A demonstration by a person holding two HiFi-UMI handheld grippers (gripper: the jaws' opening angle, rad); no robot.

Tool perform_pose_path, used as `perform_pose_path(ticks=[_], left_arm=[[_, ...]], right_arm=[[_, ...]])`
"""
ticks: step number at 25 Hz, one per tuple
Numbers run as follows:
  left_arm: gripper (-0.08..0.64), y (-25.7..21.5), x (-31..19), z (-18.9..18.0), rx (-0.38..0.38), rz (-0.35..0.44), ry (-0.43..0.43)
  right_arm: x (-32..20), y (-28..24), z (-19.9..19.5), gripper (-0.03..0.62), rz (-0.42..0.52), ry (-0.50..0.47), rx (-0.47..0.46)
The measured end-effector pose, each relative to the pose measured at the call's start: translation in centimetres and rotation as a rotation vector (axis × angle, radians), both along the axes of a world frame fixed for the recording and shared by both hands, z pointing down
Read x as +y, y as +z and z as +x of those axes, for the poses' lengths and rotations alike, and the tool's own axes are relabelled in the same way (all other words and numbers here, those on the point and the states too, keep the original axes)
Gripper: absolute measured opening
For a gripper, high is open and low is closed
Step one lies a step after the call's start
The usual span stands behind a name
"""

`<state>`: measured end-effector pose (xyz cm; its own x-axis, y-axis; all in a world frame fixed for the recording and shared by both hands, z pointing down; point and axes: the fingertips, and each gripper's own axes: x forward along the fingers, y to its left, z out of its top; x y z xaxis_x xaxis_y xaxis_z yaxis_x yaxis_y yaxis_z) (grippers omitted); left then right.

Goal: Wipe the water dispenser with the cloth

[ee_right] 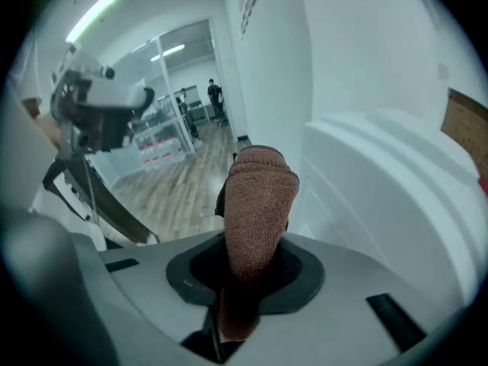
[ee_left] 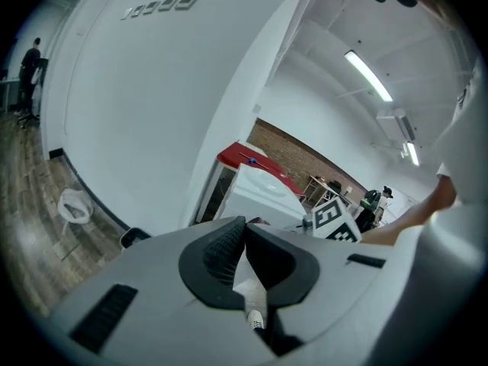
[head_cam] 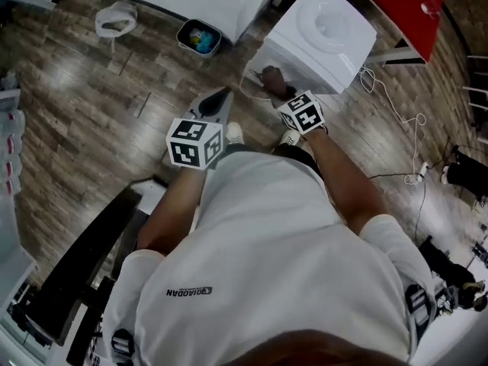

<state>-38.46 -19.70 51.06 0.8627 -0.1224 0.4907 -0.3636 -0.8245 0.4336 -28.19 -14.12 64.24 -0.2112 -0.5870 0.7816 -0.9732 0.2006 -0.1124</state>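
The white water dispenser (head_cam: 324,33) stands on the wood floor ahead of me, with a round recess on its top; it also fills the right of the right gripper view (ee_right: 396,181). My right gripper (head_cam: 276,82) is shut on a folded brown cloth (ee_right: 258,204), whose end (head_cam: 272,75) is at the dispenser's front face near its lower left edge. My left gripper (head_cam: 216,105) hangs left of the dispenser, jaws shut with nothing between them (ee_left: 242,239). The dispenser shows small in the left gripper view (ee_left: 263,193).
A small bin (head_cam: 199,36) with coloured rubbish sits by the white wall, a white bag (head_cam: 115,19) further left. A red cabinet (head_cam: 396,6) stands behind the dispenser. A white cable (head_cam: 396,105) trails across the floor at right. Dark equipment (head_cam: 76,273) lies at lower left.
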Motion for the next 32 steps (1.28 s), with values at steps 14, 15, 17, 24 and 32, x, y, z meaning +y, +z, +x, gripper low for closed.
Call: perform_pose_path(ticks=[14, 15, 17, 24, 32], left_arm=[[0.000, -3.7, 6.1, 7.2, 0.084, 0.111, 0.183], [0.000, -3.9, 6.8, 7.5, 0.084, 0.121, 0.189], [0.000, -4.1, 8.3, 8.2, 0.080, 0.131, 0.184], [0.000, -5.0, 13.3, 10.6, 0.080, 0.144, 0.079], [0.000, -6.0, 21.4, 13.4, 0.092, 0.208, 0.001]], right_arm=[[10.9, -15.9, 5.7, 0.074, 0.363, 0.477, -0.315], [11.5, -16.1, 6.2, 0.074, 0.369, 0.475, -0.310], [12.9, -16.5, 7.1, 0.074, 0.377, 0.469, -0.303], [19.8, -17.7, 9.8, 0.074, 0.400, 0.405, -0.291], [28.4, -17.7, 13.0, 0.074, 0.419, 0.314, -0.291]])
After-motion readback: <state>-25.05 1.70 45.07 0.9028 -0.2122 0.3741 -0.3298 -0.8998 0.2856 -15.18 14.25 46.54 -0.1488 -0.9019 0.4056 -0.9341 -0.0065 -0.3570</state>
